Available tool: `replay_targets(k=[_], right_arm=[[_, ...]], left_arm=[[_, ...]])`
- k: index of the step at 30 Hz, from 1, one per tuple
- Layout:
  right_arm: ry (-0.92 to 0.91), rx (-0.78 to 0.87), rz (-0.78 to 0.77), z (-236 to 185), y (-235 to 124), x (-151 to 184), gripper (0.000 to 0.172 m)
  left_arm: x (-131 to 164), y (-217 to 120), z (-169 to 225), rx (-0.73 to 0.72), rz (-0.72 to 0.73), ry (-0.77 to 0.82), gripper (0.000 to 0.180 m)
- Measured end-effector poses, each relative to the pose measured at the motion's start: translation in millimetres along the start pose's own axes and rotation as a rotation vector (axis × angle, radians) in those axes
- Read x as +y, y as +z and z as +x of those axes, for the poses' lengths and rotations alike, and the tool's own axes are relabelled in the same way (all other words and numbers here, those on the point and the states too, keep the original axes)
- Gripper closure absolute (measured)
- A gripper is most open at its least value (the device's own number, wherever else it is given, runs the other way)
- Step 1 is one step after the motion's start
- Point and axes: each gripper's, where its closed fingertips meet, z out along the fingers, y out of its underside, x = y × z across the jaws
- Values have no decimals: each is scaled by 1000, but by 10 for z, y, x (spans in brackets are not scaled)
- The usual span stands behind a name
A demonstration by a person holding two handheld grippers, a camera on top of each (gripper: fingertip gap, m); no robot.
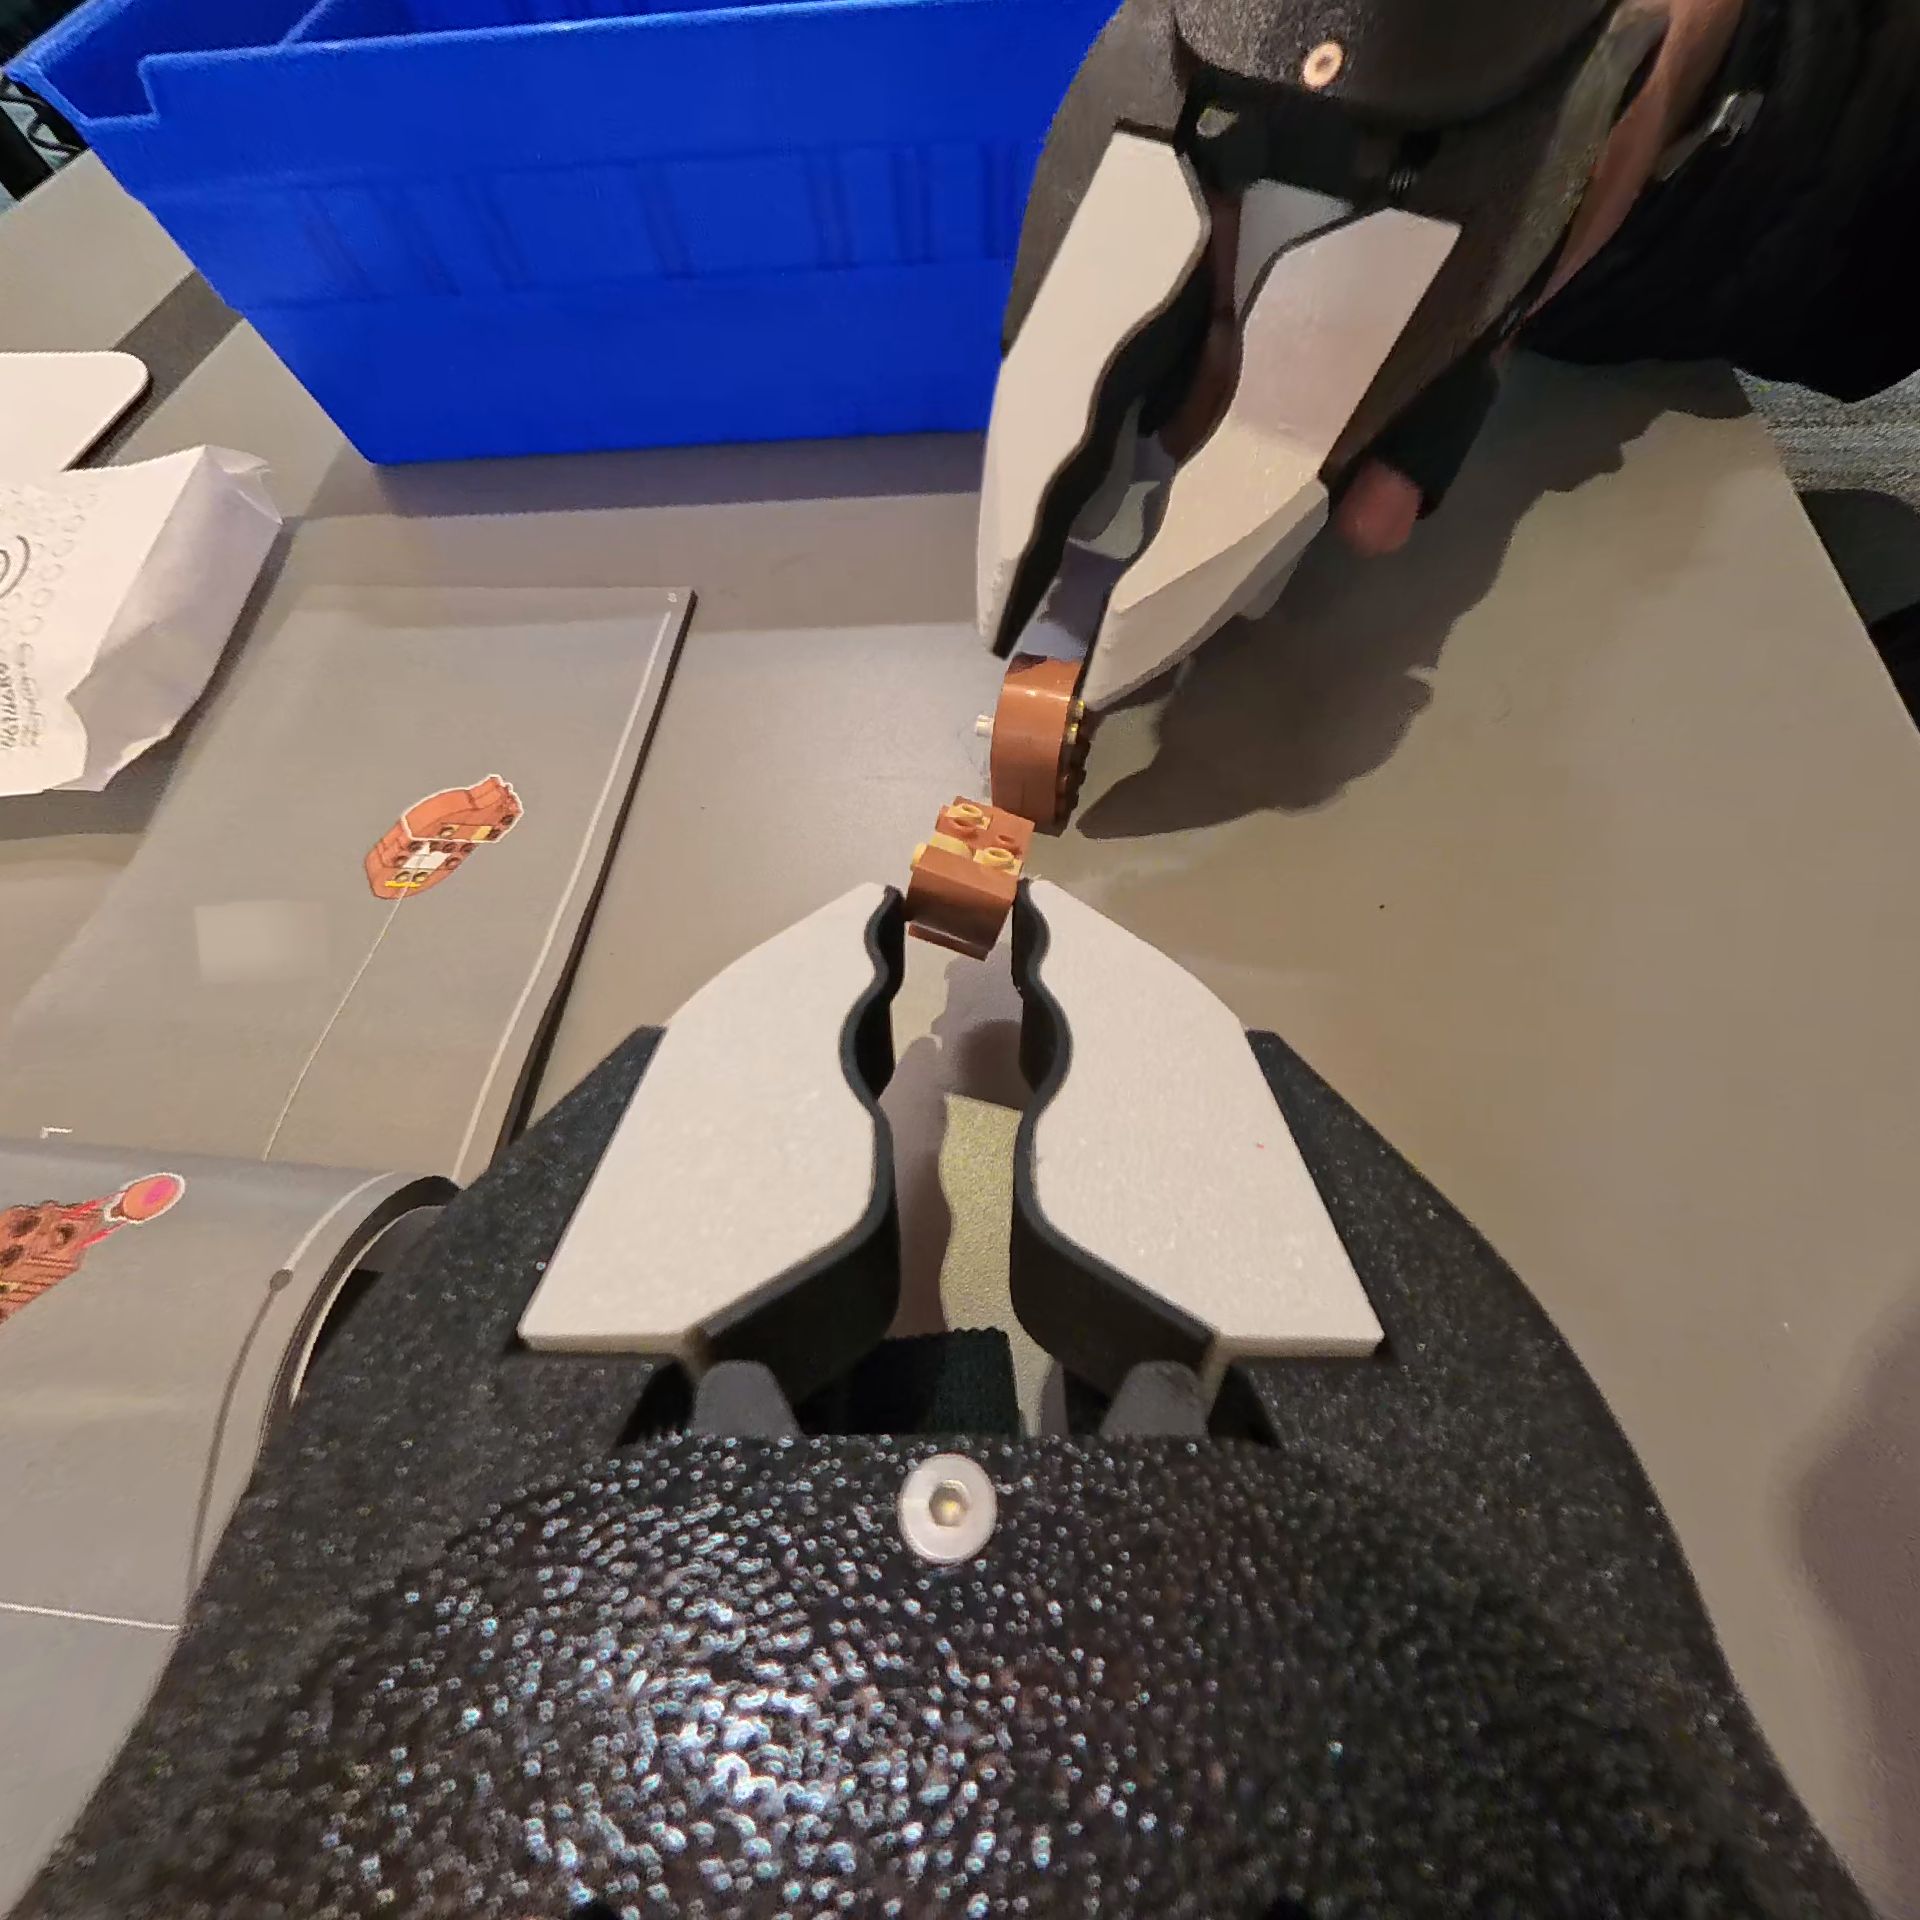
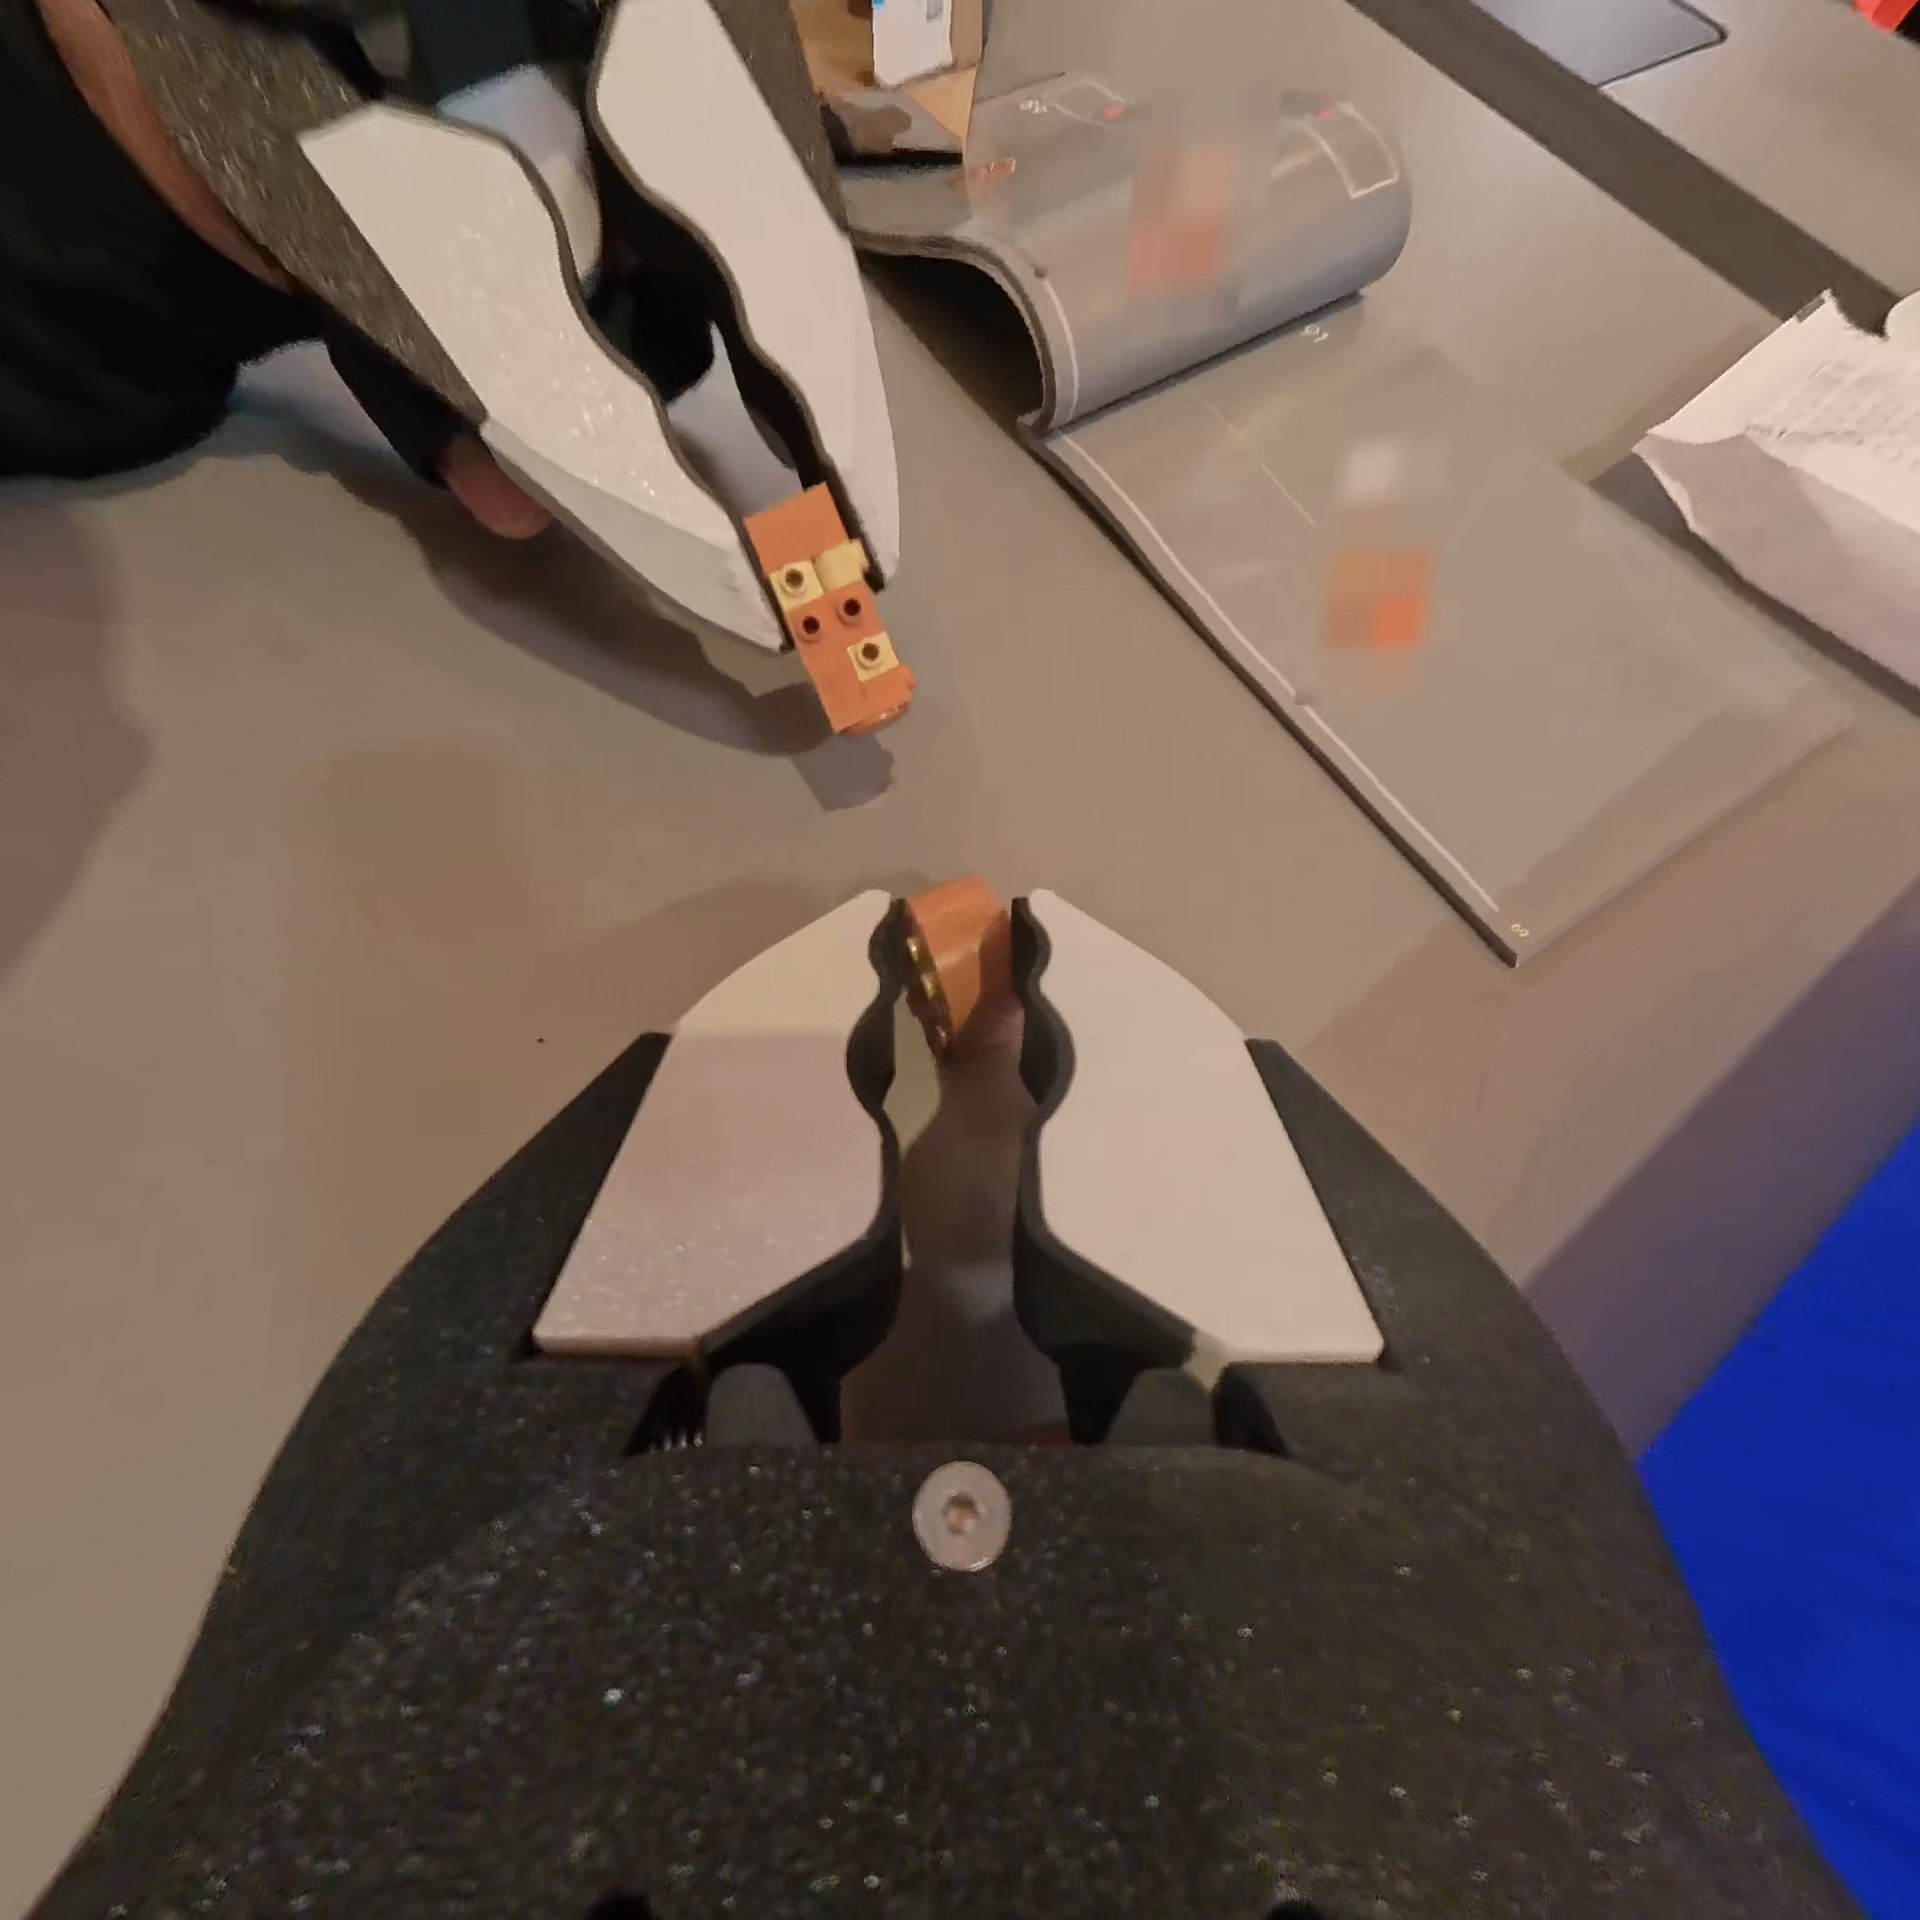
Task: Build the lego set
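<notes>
My left gripper (image 1: 956, 904) is shut on a small brown brick block (image 1: 966, 883) with tan studs on top, held just above the grey table (image 1: 1455, 1039). It also shows in the right wrist view (image 2: 836, 623), between the left gripper's fingertips. My right gripper (image 2: 956, 925) is shut on a rounded brown brick piece (image 2: 961, 945) with gold studs on one face. In the left wrist view that rounded piece (image 1: 1034, 743) hangs from the right gripper's tips just beyond the block. The two pieces are close together, slightly apart.
A blue plastic bin (image 1: 582, 239) stands at the back of the table. An open instruction booklet (image 1: 343, 883) lies left, also seen in the right wrist view (image 2: 1403, 623). A crumpled white paper bag (image 1: 114, 613) lies at the far left. A gloved hand (image 1: 1455, 447) holds the right gripper. The gap from one gripper's tips to the other's is roughly 6 cm.
</notes>
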Motion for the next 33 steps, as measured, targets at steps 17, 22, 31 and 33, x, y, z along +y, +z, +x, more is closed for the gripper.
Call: replay_targets(k=[17,22,31,33], right_arm=[[229,-152,285,-83,-21,-400,154],[199,-177,335,-164,1,-468,154],[214,-179,292,-171,66,-424,155],[216,-179,280,-173,77,-410,155]], left_arm=[[137,28,49,16,-104,-22,161],[122,51,121,50,-103,-38,161],[79,48,139,80,-79,-165,161],[96,53,130,78,-86,-182,161]])
